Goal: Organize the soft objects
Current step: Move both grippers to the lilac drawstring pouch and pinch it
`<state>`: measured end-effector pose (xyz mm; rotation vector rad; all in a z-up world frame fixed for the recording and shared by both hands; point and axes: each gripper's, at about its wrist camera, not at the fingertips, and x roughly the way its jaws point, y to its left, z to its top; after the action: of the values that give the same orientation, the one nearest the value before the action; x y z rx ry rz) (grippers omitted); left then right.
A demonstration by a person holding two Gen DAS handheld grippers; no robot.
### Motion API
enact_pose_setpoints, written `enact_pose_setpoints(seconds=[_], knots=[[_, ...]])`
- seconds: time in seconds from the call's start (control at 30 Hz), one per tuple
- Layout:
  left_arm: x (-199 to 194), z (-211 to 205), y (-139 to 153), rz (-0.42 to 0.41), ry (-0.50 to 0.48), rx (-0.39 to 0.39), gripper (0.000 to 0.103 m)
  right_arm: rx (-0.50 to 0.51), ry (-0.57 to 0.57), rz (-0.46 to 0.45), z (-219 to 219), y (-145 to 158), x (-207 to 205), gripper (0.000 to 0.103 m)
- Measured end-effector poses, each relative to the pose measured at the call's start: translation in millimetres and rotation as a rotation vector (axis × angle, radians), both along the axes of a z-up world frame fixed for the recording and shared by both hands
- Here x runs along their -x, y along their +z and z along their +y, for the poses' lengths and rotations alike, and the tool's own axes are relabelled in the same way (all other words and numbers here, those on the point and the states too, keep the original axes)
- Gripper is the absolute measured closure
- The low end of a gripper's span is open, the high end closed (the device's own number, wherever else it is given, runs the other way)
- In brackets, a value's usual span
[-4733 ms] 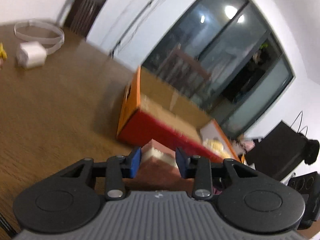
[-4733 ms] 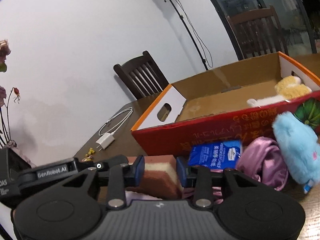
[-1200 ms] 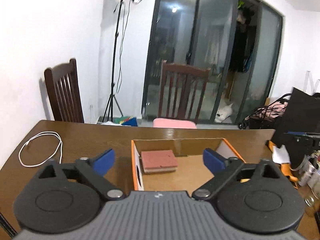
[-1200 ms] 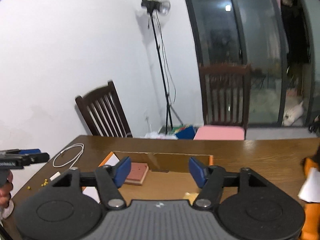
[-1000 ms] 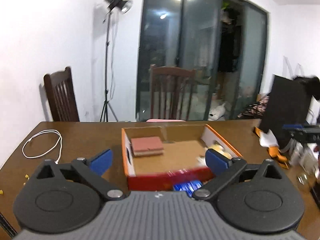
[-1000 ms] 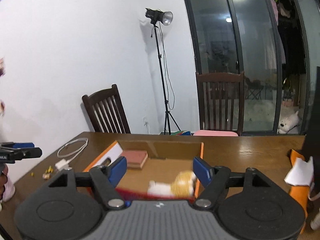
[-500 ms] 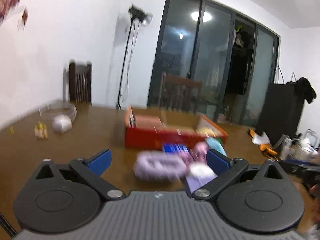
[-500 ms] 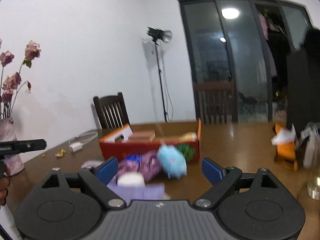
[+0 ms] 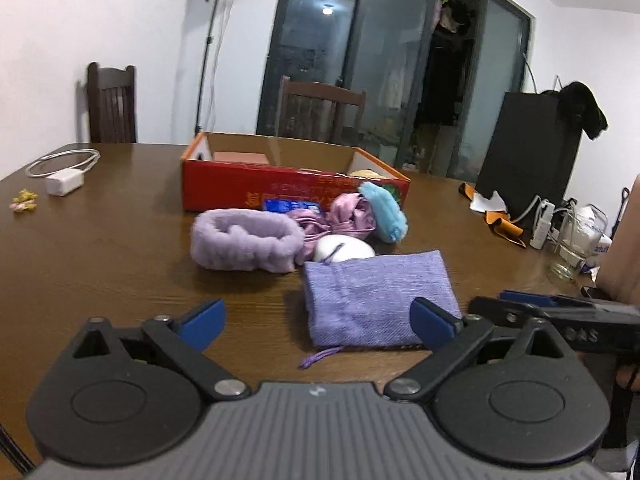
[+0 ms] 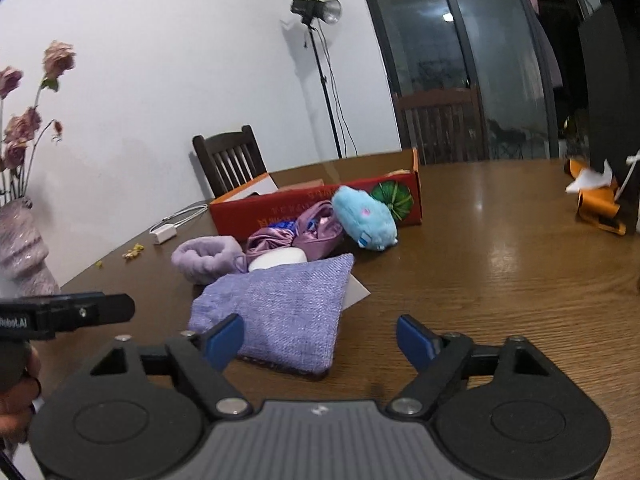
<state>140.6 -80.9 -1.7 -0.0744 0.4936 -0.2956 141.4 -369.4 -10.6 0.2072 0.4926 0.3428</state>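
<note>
Left wrist view: both tools gape wide, empty — left tool (image 9: 316, 318), right tool (image 10: 320, 338). Box (image 9: 294, 190) holds some items; pouch (image 9: 376, 300), headband (image 9: 244, 244), plush (image 9: 382, 212) lie outside on the bench (image 9: 100, 248) — unsorted.

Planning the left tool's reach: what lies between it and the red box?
In the left wrist view, the purple pouch lies nearest the left tool, then the lilac headband, white puff and pink satin bag before the red box.

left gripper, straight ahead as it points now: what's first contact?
Probably the purple pouch. The left gripper is open, and the pouch lies flat on the table just beyond its fingertips, a bit right of centre. Height above the table is unclear, so it might pass over.
</note>
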Motion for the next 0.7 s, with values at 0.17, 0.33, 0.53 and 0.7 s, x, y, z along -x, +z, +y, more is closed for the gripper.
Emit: enact_pose_setpoints(seconds=[0.17, 0.33, 0.53, 0.7], knots=[[-32.4, -13.7, -9.6, 0.059, -0.034, -0.003, 0.031, -0.109, 0.015, 0.050, -1.8, -8.0, -35.5, 0.041], [-65.9, -4.0, -17.1, 0.139, -0.040, 0.133, 0.031, -0.225, 0.018, 0.109, -5.7, -18.1, -57.3, 0.047], [-90.2, 1.0, -28.2, 0.201, -0.059, 0.197, 0.030, -0.271, 0.046, 0.138, -6.6, -22.5, -65.1, 0.058], [-96.0, 6.7, -33.0, 0.224, -0.069, 0.260, 0.028, -0.262, 0.085, 0.165, -1.6, -23.8, -69.2, 0.069]])
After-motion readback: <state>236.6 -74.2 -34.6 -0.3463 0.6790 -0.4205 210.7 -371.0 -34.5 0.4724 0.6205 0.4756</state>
